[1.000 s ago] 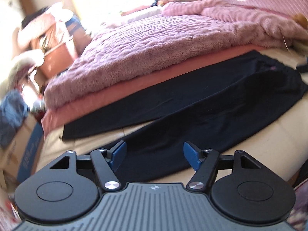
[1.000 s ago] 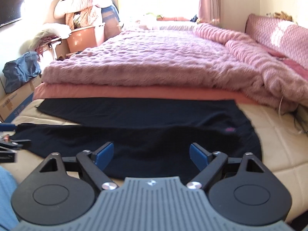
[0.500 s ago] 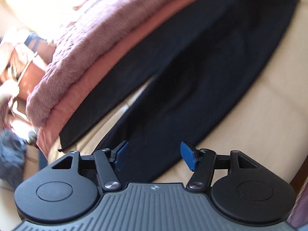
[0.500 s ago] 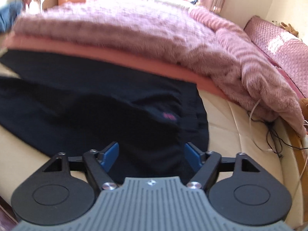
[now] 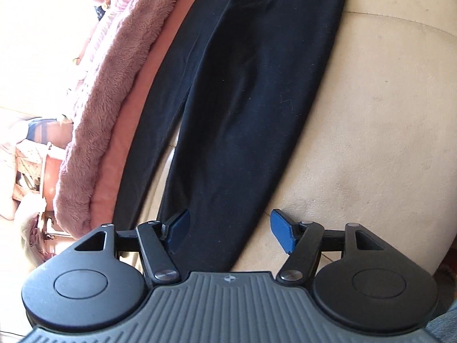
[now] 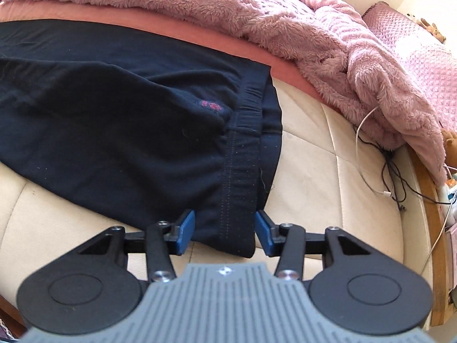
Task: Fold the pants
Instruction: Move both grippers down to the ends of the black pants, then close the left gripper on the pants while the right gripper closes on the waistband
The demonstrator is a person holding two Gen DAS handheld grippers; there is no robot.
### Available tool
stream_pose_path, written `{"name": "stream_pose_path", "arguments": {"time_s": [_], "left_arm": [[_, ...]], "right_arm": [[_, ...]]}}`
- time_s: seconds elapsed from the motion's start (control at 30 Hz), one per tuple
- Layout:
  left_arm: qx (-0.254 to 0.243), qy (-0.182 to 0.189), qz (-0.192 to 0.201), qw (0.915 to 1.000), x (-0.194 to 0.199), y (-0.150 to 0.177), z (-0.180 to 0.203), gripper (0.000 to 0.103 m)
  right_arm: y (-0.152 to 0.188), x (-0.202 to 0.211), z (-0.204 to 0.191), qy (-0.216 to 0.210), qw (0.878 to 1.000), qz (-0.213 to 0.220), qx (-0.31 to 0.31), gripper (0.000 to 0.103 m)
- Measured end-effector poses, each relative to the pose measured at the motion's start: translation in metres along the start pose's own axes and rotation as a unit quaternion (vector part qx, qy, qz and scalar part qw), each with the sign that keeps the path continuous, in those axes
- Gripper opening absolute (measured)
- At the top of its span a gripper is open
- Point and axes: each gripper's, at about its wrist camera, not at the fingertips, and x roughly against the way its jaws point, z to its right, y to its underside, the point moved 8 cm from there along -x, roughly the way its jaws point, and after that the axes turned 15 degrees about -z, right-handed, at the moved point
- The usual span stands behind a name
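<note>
Black pants [image 5: 242, 100] lie flat on a cream mattress [image 5: 371, 143], legs spread apart. My left gripper [image 5: 230, 231] is open, its blue fingertips [image 5: 281, 233] straddling the hem end of the near leg. In the right wrist view the pants [image 6: 114, 114] show their waistband [image 6: 242, 177] with a small pink logo [image 6: 210, 105]. My right gripper [image 6: 225, 231] is open, its fingers either side of the near waistband corner, not closed on it.
A fluffy pink blanket [image 6: 228, 8] over a salmon sheet [image 6: 142, 17] lies just beyond the pants. Cables [image 6: 380, 157] and a wooden bed edge [image 6: 428, 214] are at the right. Clutter and a basket [image 5: 37, 157] stand left of the bed.
Both grippers have tilted down and moved close to the pants: the left onto the near leg's hem, the right onto the waistband corner. The right jaws have narrowed slightly.
</note>
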Motion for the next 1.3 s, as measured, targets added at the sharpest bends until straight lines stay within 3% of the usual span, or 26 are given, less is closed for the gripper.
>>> {"name": "stream_pose_path", "arguments": {"time_s": [0.2,0.3,0.4,0.6,0.67,0.73,0.8,0.9,1.03,1.1,1.23,1.3], "left_arm": [[-0.040,-0.069,-0.009,0.9968,-0.007,0.004,0.003,0.076],[-0.067,-0.104,-0.014,0.9922,-0.011,0.004,0.010,0.071],[-0.097,-0.139,-0.025,0.9851,-0.017,0.006,0.015,0.058],[-0.067,-0.121,-0.045,0.9894,-0.021,0.007,0.009,0.048],[-0.038,-0.089,-0.051,0.9940,-0.021,0.008,0.006,0.023],[0.009,-0.061,-0.059,0.9964,-0.022,0.008,-0.002,0.009],[0.064,-0.028,-0.063,0.9956,-0.022,0.008,-0.014,0.005],[0.134,0.000,-0.063,0.9889,-0.020,0.005,-0.034,0.001],[0.216,0.030,-0.060,0.9740,-0.016,0.001,-0.061,0.001],[0.243,0.037,-0.057,0.9677,-0.013,-0.001,-0.070,0.001],[0.281,0.047,-0.056,0.9569,-0.010,-0.004,-0.082,0.001],[0.296,0.046,-0.056,0.9524,-0.005,-0.005,-0.082,0.001]], "right_arm": [[0.000,-0.001,-0.007,-0.006,1.000,0.001,0.006,0.044],[-0.001,-0.002,-0.011,-0.008,1.000,-0.002,0.013,0.044],[0.000,-0.002,-0.016,-0.007,0.999,-0.005,0.035,0.044],[0.003,0.004,-0.023,0.008,0.995,-0.001,0.096,0.043],[0.005,0.005,-0.026,0.014,0.992,0.001,0.122,0.043],[0.007,0.006,-0.029,0.017,0.988,0.003,0.152,0.043],[0.011,0.006,-0.033,0.027,0.982,0.002,0.186,0.043],[0.018,0.004,-0.036,0.043,0.970,-0.007,0.241,0.043],[0.025,-0.003,-0.043,0.064,0.950,-0.014,0.304,0.043],[0.027,-0.006,-0.048,0.083,0.935,-0.012,0.345,0.043],[0.034,-0.018,-0.059,0.126,0.891,-0.015,0.436,0.038],[0.035,-0.022,-0.061,0.141,0.874,-0.012,0.465,0.026]]}}
